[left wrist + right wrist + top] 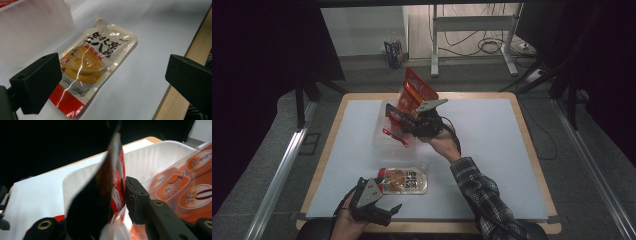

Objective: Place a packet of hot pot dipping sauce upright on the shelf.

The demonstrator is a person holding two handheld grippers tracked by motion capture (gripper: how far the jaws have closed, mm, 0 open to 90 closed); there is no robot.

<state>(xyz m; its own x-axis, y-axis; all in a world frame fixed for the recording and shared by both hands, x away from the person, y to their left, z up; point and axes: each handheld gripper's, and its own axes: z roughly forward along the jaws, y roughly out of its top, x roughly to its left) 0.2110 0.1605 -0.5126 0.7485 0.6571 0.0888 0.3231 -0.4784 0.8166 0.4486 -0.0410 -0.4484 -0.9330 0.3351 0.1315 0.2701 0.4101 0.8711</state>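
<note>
Left gripper view shows the spouted pouch (91, 67) label, between wide-set jaws

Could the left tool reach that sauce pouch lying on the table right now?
Probably yes. The left tool is open and sits just short of the sauce pouch, which lies flat on the white table with nothing between them. The clear tub stands off to one side.

Pouch (87, 67): glossy plastic film, creased. Bin (150, 157): translucent ribbed plastic. Table edge (185, 75): smooth wood; top sheet (482, 150) matt white. Jaws matt black.
</note>
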